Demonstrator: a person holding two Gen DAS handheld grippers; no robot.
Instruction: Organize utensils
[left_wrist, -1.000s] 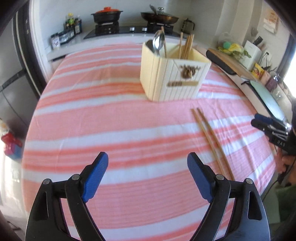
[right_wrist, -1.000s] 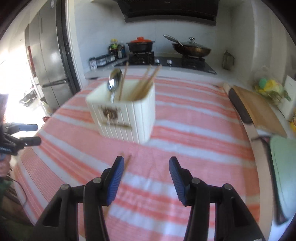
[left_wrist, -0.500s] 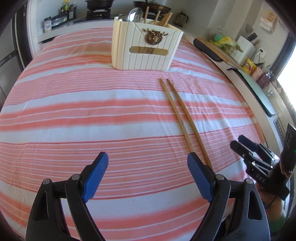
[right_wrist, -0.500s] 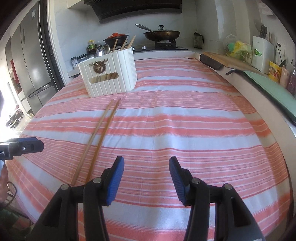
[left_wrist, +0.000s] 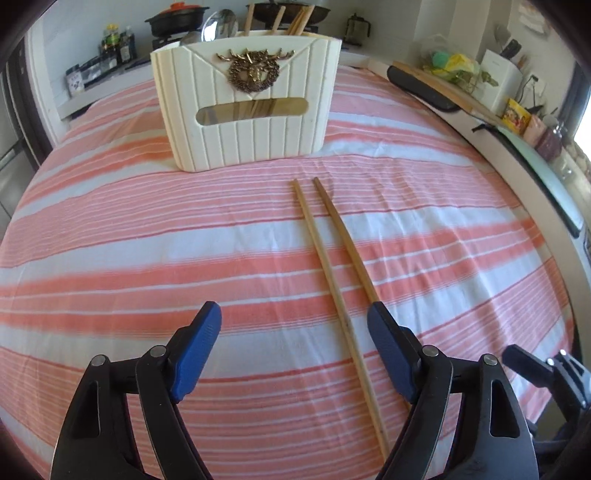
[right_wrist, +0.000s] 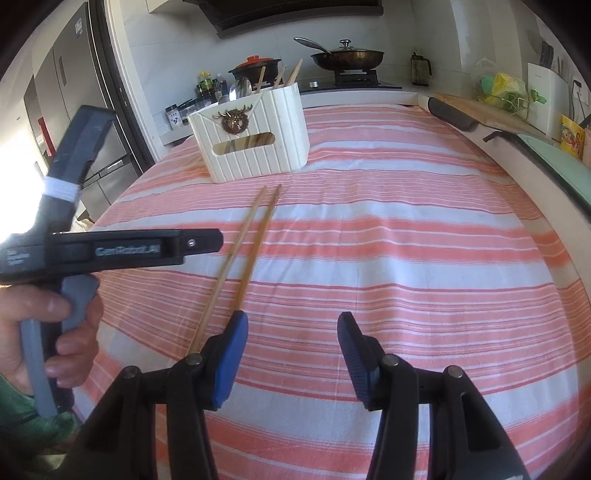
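Note:
Two wooden chopsticks (left_wrist: 334, 266) lie side by side on the pink striped tablecloth (left_wrist: 147, 229), running from near me toward a cream utensil holder (left_wrist: 245, 99). The holder has a brass deer emblem and holds a spoon (left_wrist: 218, 24) and several chopsticks. My left gripper (left_wrist: 295, 345) is open and empty above the cloth, the near chopstick ends by its right finger. My right gripper (right_wrist: 291, 350) is open and empty, with the chopsticks (right_wrist: 245, 254) just left of its left finger. The holder (right_wrist: 253, 134) stands beyond them.
The left gripper's body and the hand holding it (right_wrist: 55, 280) fill the left of the right wrist view. A stove with a pan (right_wrist: 345, 57) and a pot sits behind the table. A cutting board (left_wrist: 447, 88) and counter items line the right edge. A fridge (right_wrist: 74, 122) stands at left.
Both grippers have swung round to face the holder's emblem side and pulled back toward the table's near edge. The two grippers now sit close together. Both stay open.

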